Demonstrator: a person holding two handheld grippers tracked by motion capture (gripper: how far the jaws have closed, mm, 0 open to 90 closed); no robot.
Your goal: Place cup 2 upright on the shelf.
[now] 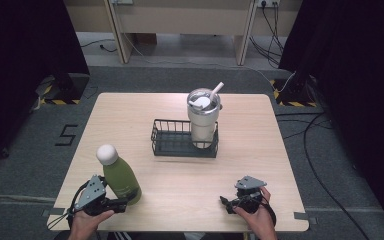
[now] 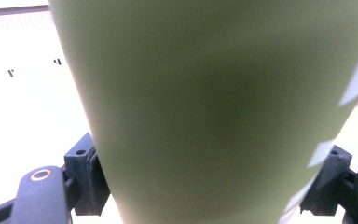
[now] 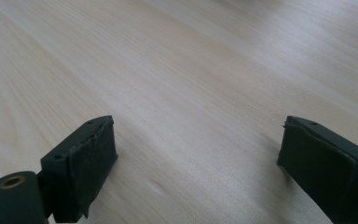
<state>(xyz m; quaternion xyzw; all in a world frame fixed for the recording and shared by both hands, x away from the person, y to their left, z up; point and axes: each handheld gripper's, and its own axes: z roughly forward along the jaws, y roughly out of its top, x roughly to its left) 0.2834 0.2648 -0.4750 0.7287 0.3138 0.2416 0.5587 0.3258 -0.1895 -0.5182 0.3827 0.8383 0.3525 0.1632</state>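
Observation:
A green bottle [image 1: 121, 179] with a white round cap stands upright near the table's front left. My left gripper [image 1: 120, 201] is shut on its lower body from the front left. In the left gripper view the bottle [image 2: 214, 93] sits between the jaws, and both pads [image 2: 87, 175] press its sides. My right gripper [image 1: 228, 202] rests low near the front right edge, held in a hand. It stands open over bare wood [image 3: 196, 163] with nothing between its pads [image 3: 95, 163].
A black wire basket [image 1: 172, 141] sits at the table's middle. In its right end stands a steel tumbler [image 1: 203, 120] with a lid and white straw. The wooden table [image 1: 180, 185] is bare between the grippers. Cables lie on the floor at the right.

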